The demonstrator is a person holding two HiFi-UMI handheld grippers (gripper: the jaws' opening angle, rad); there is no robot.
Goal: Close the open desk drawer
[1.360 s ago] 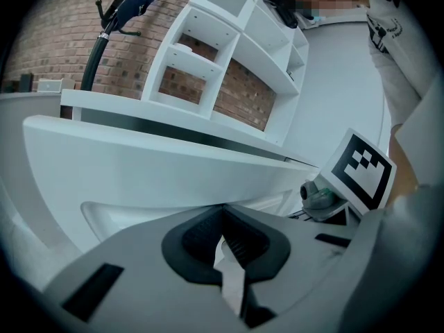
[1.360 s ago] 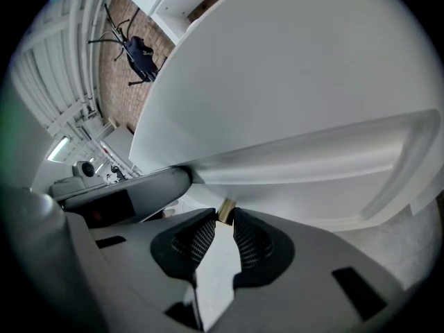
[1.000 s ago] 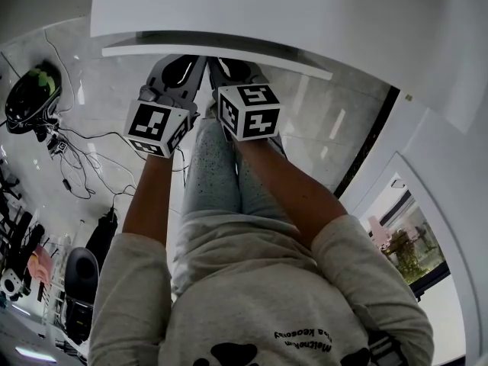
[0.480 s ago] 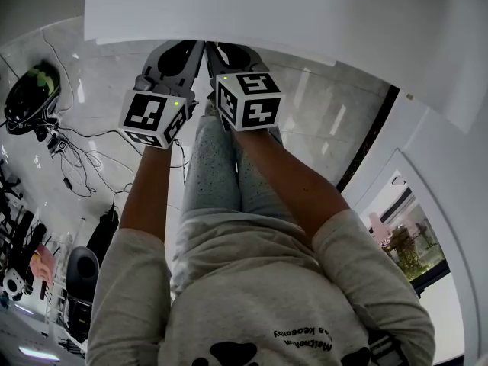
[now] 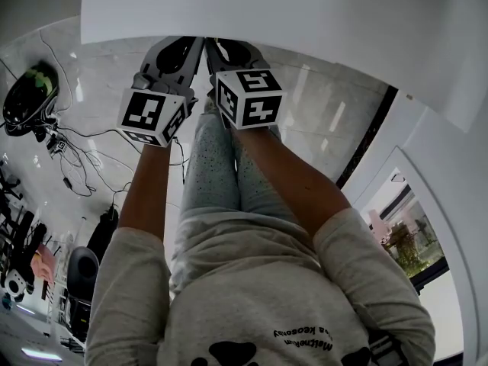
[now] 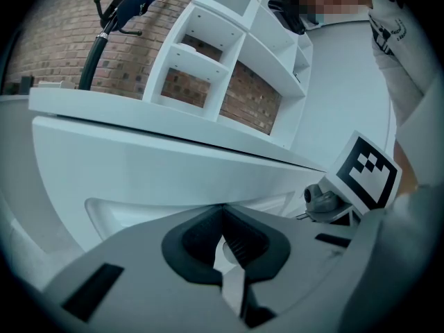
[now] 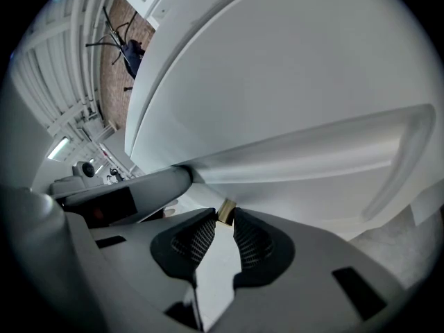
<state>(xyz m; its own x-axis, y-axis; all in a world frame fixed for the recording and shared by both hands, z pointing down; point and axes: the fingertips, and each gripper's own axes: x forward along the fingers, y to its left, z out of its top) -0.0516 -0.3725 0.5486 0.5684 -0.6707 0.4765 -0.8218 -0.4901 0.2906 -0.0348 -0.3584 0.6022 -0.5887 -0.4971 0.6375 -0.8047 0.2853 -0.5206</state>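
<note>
In the head view the white desk top point(image 5: 305, 14) fills the upper part, and no drawer edge shows beneath it. My left gripper point(image 5: 179, 50) and right gripper point(image 5: 232, 50) reach side by side under the desk's front edge, which hides their tips. In the left gripper view the white drawer front point(image 6: 173, 175) with its recessed handle point(image 6: 132, 210) stands right before the left gripper point(image 6: 222, 212), whose jaws are shut and empty. In the right gripper view the right gripper point(image 7: 223, 219) is shut against the drawer front point(image 7: 298, 96), below its long handle recess point(image 7: 347, 151).
A white shelf unit point(image 6: 229, 54) and a black desk lamp point(image 6: 114, 16) stand on the desk before a brick wall. The person's legs point(image 5: 221, 174) are under the grippers. Cables point(image 5: 76, 151) and a dark round object point(image 5: 30, 97) lie on the floor at left.
A second ago the drawer's edge stuck out below the desk top. It has slid in out of sight, and both grippers moved forward with it.
</note>
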